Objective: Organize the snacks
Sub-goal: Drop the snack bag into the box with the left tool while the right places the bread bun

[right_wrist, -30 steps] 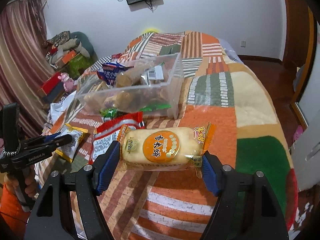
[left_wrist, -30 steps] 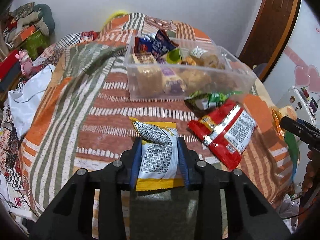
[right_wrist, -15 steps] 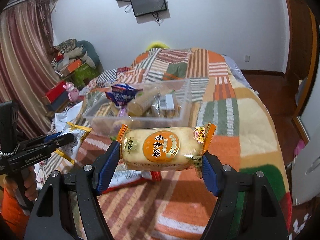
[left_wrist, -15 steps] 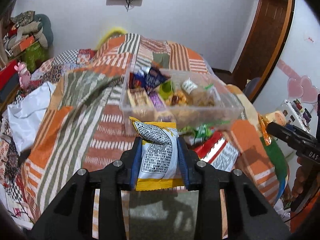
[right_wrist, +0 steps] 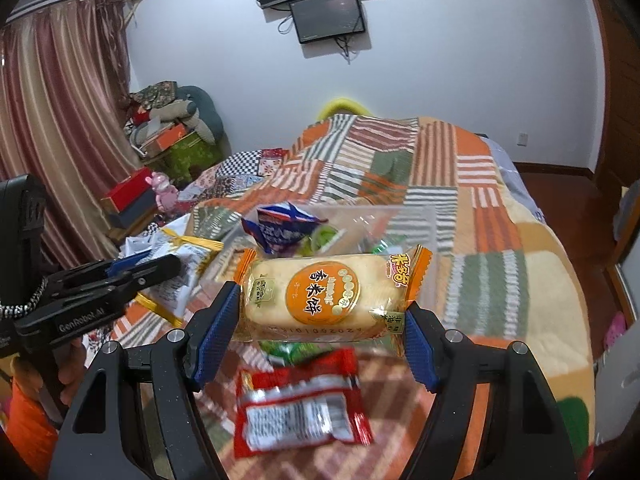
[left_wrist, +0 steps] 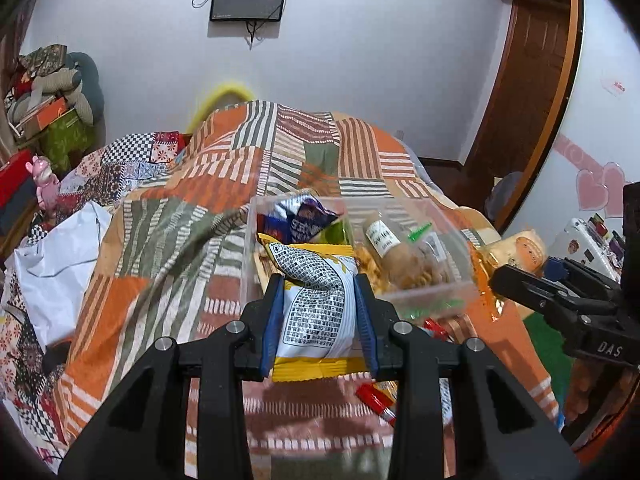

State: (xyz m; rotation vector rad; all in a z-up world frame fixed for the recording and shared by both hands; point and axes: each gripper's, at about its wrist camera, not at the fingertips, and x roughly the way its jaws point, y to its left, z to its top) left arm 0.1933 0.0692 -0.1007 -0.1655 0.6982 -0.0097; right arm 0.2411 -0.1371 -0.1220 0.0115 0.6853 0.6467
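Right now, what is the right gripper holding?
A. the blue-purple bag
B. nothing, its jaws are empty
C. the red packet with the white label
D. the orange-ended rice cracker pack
D: in the right wrist view the right gripper has its blue pads pressed on both ends of the rice cracker pack, while the red packet lies on the blanket below.

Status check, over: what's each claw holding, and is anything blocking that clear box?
Left gripper shut on yellow-white packet. Right gripper shut on orange rice-cracker pack. Clear bin ahead, open-topped. Red packet on blanket below; nothing blocking.
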